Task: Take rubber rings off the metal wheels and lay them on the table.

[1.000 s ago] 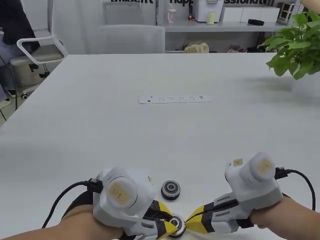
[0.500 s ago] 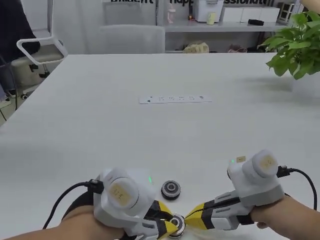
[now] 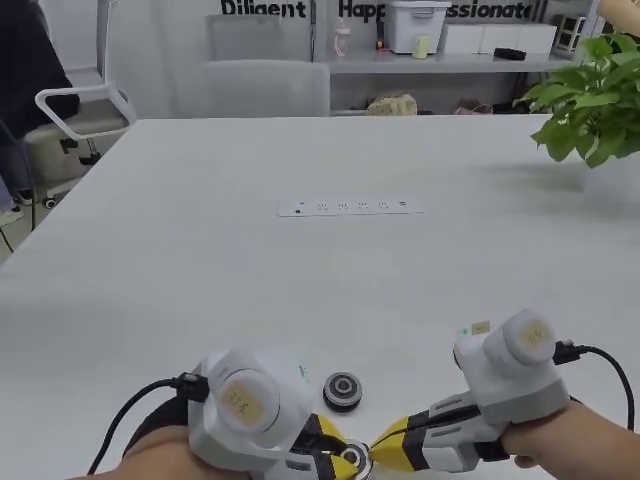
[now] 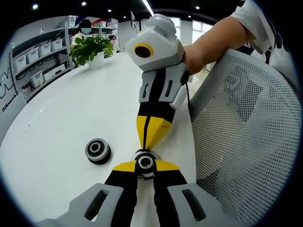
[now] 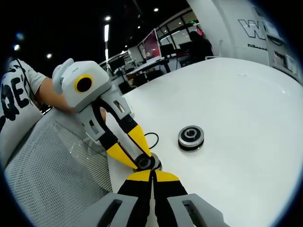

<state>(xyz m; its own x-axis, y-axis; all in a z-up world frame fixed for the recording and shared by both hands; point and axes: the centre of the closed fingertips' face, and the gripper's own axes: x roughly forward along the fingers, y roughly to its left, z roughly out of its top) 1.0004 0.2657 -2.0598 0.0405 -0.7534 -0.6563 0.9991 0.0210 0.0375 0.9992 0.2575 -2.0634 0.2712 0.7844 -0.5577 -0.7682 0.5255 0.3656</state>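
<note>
Left gripper view — left claw [image 4: 145, 166] grips wheel [image 4: 145, 161], closed right claw [image 4: 148, 143] touching it.

One small round wheel [image 3: 343, 391] lies flat on the worktop [image 3: 300, 280]. It is shiny in the middle with a black ring [image 4: 87, 152] around it. The other wheel [image 4: 145, 163] is close by, pinched between yellow jaws.

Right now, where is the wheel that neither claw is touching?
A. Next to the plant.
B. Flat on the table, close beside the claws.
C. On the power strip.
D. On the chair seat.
B: the free wheel lies flat on the table, close by where the left claw grips the held wheel and the right claw meets it.
</note>
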